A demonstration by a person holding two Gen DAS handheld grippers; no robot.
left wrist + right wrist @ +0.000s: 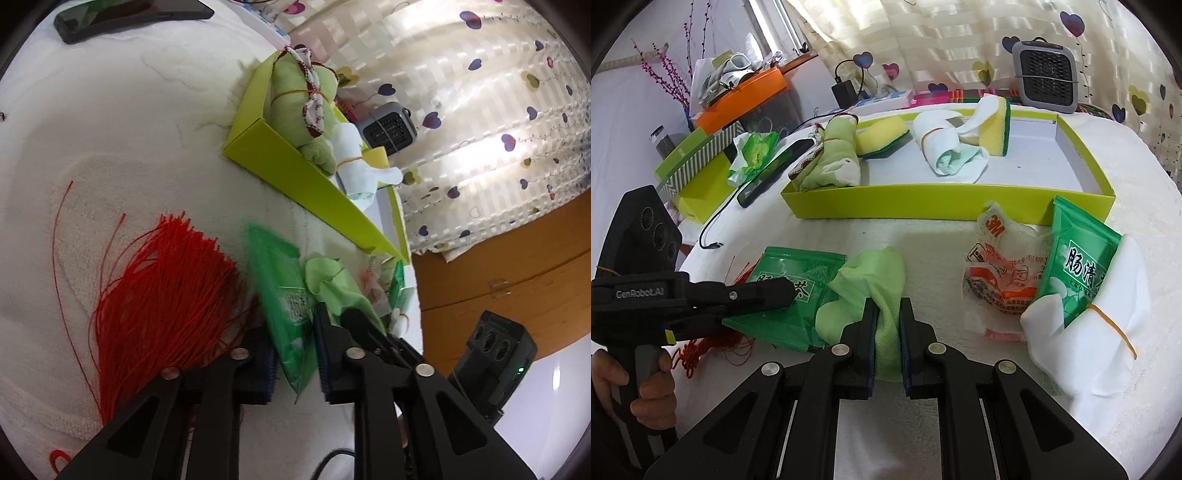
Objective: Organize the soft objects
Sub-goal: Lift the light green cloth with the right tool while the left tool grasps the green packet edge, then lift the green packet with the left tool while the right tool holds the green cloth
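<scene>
the right gripper (888, 332) clamps the light green soft cloth (871, 280); the left gripper (295, 354) pinches the flat green foil pouch (284, 295).

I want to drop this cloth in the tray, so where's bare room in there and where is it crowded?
The lime-green cardboard tray has bare floor in its right half, between the rolled white towel and the right wall. Its left and back are crowded: rolled green towel, yellow sponge, upright sponge.
</scene>
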